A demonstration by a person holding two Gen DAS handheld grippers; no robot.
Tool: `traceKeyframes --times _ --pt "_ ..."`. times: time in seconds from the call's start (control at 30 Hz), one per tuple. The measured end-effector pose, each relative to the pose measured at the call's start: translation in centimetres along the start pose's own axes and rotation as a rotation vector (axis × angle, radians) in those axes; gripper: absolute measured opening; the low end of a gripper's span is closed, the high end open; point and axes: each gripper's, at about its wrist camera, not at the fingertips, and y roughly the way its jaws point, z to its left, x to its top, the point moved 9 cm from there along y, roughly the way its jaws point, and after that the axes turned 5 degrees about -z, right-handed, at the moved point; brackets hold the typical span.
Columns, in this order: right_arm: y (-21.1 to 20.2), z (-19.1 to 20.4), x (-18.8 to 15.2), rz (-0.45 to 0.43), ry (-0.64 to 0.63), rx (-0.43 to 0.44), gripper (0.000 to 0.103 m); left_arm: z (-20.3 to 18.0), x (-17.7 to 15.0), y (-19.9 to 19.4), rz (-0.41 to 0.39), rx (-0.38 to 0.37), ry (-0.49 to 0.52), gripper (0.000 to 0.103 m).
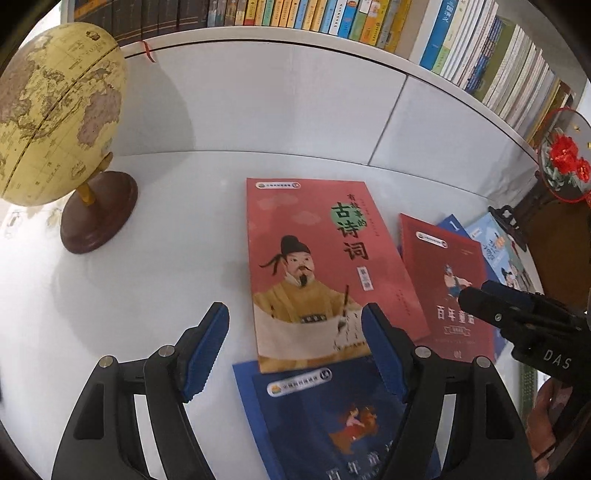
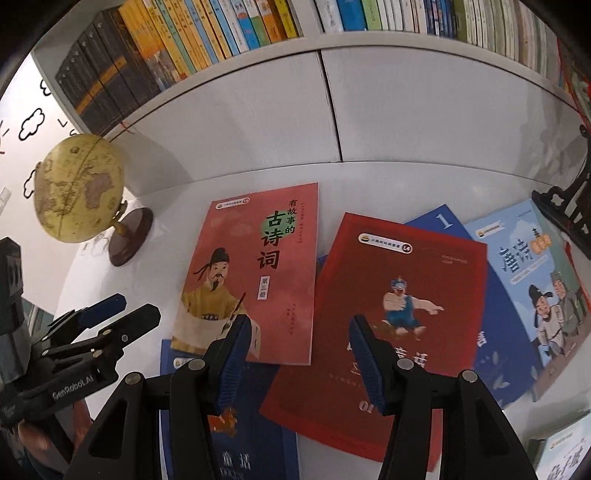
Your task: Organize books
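Observation:
Several books lie flat on the white tabletop (image 1: pixel 147 295). A pink book (image 1: pixel 317 266) (image 2: pixel 255 273) with a man in a yellow robe overlaps a dark blue book (image 1: pixel 332 413) (image 2: pixel 243 443). To its right a red book (image 1: pixel 450 288) (image 2: pixel 399 295) rests on a blue book marked "1" (image 2: pixel 443 221), beside a light blue book (image 2: pixel 535 280). My left gripper (image 1: pixel 295 350) (image 2: pixel 138 306) hovers open over the pink book's near edge, holding nothing. Above the gap between the pink and red books my right gripper (image 2: pixel 301 362) (image 1: pixel 476 299) stands open and empty.
A globe (image 1: pixel 55 110) (image 2: pixel 77 188) on a brown base stands at the left. A shelf packed with upright books (image 1: pixel 332 18) (image 2: pixel 221 37) runs along the back above white panels. A red-flowered round ornament (image 1: pixel 565 162) on a dark stand sits at the right. Another book (image 2: pixel 565 454) lies at the near right corner.

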Motion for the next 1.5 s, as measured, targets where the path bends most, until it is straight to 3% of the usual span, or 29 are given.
traceKeyframes --times 0.27,0.5,0.73,0.9,1.2,1.5 --pt "1.8 0.2 -0.3 0.018 0.015 -0.010 0.053 1.0 -0.1 1.8 0.008 0.040 0.028 0.073" --pt "3.8 0.2 -0.7 0.042 0.015 -0.028 0.054 2.8 -0.5 4.0 0.048 0.061 -0.008 0.073" --pt "5.1 -0.2 -1.5 0.056 0.027 -0.025 0.053 3.7 -1.2 5.8 0.104 0.009 -0.066 0.073" --pt "5.8 -0.2 -2.3 0.062 0.043 -0.003 0.053 3.8 -1.9 6.7 0.128 -0.070 -0.138 0.073" --pt "5.9 0.1 -2.9 0.047 0.012 -0.015 0.047 0.8 -2.5 6.8 0.154 -0.184 -0.076 0.073" --pt "5.9 0.5 -2.9 0.043 0.008 0.003 0.046 0.6 -2.4 7.0 0.152 -0.181 -0.071 0.073"
